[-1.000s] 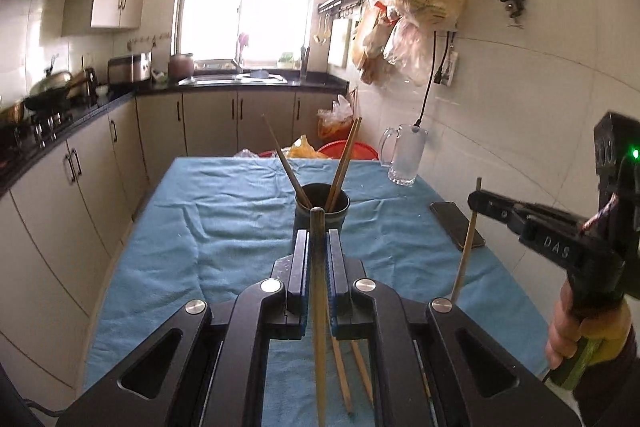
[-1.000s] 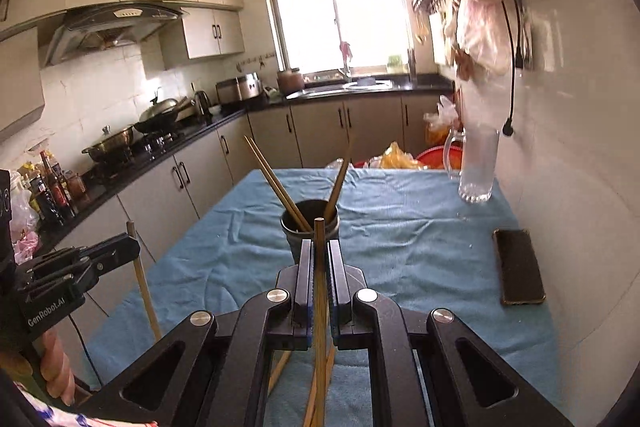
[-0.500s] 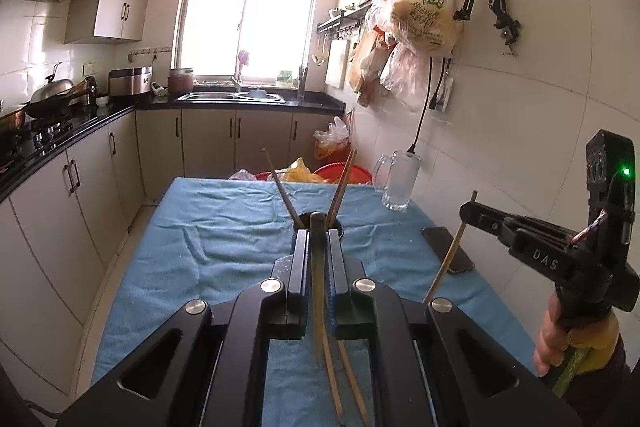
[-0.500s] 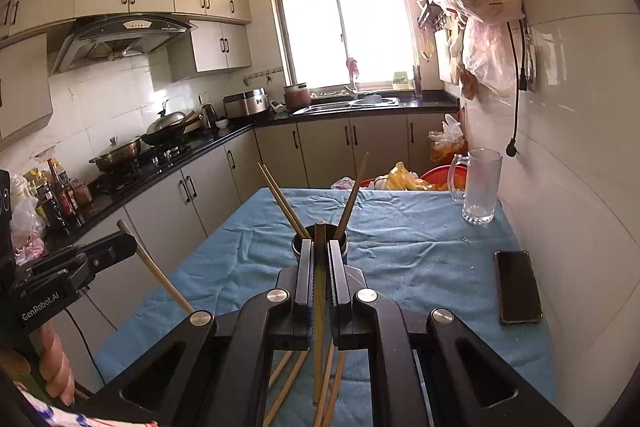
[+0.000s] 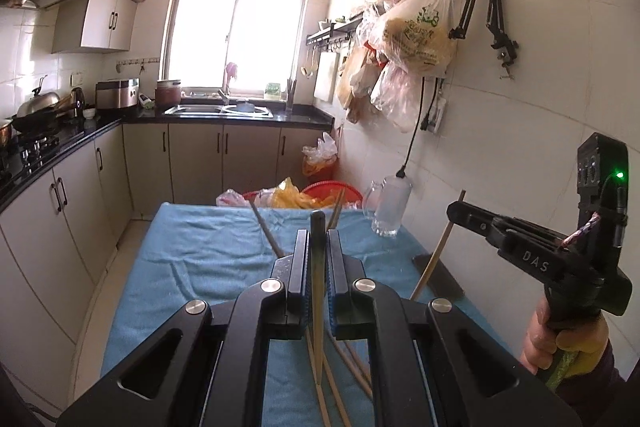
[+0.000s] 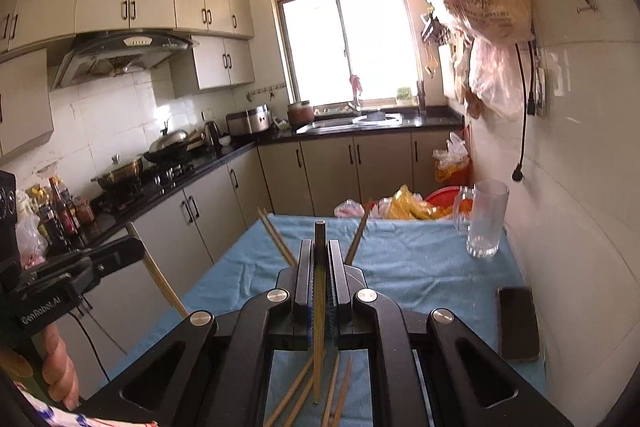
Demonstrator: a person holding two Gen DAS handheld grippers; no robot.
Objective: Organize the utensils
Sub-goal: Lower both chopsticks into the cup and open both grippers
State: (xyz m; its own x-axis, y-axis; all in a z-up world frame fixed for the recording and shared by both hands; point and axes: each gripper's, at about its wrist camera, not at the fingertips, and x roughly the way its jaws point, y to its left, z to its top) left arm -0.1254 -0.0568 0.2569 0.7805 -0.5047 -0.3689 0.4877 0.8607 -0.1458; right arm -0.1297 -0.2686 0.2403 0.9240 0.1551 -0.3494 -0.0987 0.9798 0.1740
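Each tool is clamped on one chopstick: the left tool (image 5: 318,247) on its chopstick (image 5: 318,291), the right tool (image 6: 319,255) likewise, held upright, probably for dropping into the holder (hidden behind the jaws). Loose chopsticks (image 6: 304,399) lie on the tabletop (image 6: 408,259).

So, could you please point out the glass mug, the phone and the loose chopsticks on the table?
Glass mug (image 6: 485,223): right wrist view, its body.
Phone (image 6: 518,323): right wrist view, its screen.
Loose chopsticks (image 6: 297,393): right wrist view, one shaft.
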